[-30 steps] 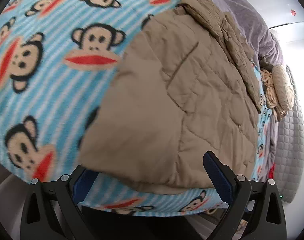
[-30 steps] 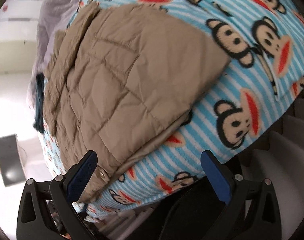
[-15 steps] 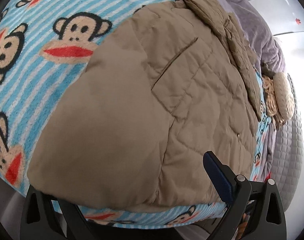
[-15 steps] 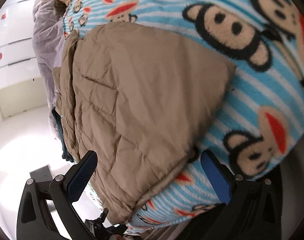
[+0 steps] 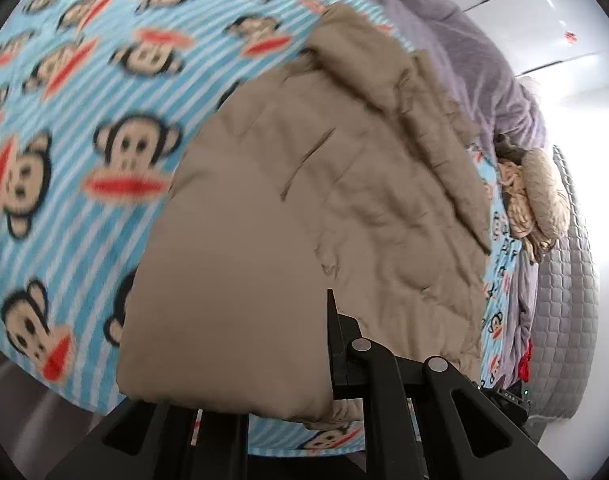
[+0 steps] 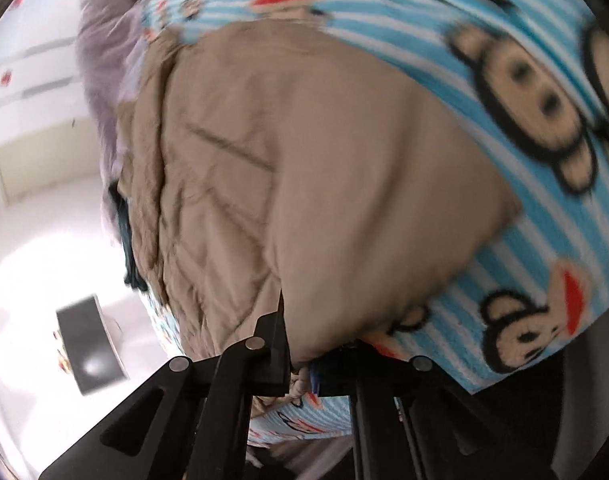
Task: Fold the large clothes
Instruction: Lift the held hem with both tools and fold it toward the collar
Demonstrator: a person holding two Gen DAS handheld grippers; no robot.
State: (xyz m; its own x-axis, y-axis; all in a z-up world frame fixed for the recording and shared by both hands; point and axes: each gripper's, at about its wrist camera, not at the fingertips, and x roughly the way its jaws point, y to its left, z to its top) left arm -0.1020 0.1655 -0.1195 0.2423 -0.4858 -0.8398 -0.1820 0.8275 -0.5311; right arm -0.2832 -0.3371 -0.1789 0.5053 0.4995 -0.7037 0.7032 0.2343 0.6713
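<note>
Tan quilted jacket spread on a bed under a blue striped monkey-print blanket. Hem end at the near edge of the bed, bulging over it; collar end toward the far edge. Stitched quilting and a slanted pocket slit visible on the upper panel; smooth unquilted panel nearest the cameras.

Left gripper: jaws together, clamped on the jacket's near hem. Cloth draped over one finger and hiding it; the other finger pressed against the fabric. Picture blurred.

Right gripper: jaws together, clamped on the jacket at its near hem, a pinch of tan cloth bunched between them. One black finger against the fabric, the other mostly hidden under the fold. Blanket showing just beside and below the pinch. Picture blurred.

Both grips along the same near edge of the bed, at separate points of the hem.

Elsewhere on the bed: lilac plush cover heaped along the far side past the jacket's collar; a beige knitted bundle beside it near the far corner; grey quilted mattress pad along the bed's side edge. Dark teal cloth poking out just beside the jacket's side in the right view. Dark box on the pale floor well apart from the bed.
</note>
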